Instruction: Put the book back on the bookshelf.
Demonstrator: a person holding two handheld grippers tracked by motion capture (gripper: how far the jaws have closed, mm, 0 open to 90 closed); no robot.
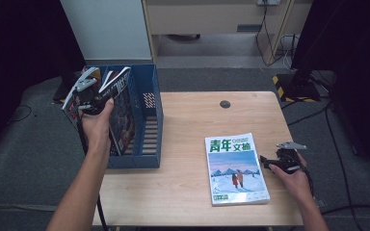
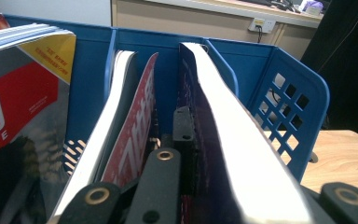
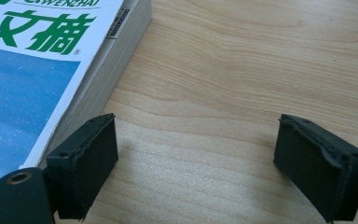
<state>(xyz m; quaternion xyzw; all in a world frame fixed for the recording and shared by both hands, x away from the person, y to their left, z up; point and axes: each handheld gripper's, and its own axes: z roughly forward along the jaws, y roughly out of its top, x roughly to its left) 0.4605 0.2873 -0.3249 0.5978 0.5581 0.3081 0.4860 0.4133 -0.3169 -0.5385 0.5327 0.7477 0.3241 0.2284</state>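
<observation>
A blue file rack [image 1: 150, 144] stands on the left of the wooden table [image 1: 183, 183]. My left gripper [image 1: 90, 94] is at the rack's top, shut on a thick dark-covered magazine [image 1: 123, 113] that stands upright in a compartment. In the left gripper view the magazine [image 2: 242, 154] shows its white page edge between the jaws, with the left gripper [image 2: 223, 140] clamped across it. A magazine with green characters and a snowy picture [image 1: 236, 168] lies flat on the table's right half. Just right of it my right gripper [image 1: 269, 162] rests low and open, holding nothing; the right gripper [image 3: 198, 149] has bare wood between its pads.
More magazines stand in the rack [image 2: 289, 107]: a red-covered one [image 2: 135, 130] and a white-edged one [image 2: 109, 126] in the middle, a red and yellow one [image 2: 23, 93] at the left. A round cable hole [image 1: 225, 104] sits near the table's far edge.
</observation>
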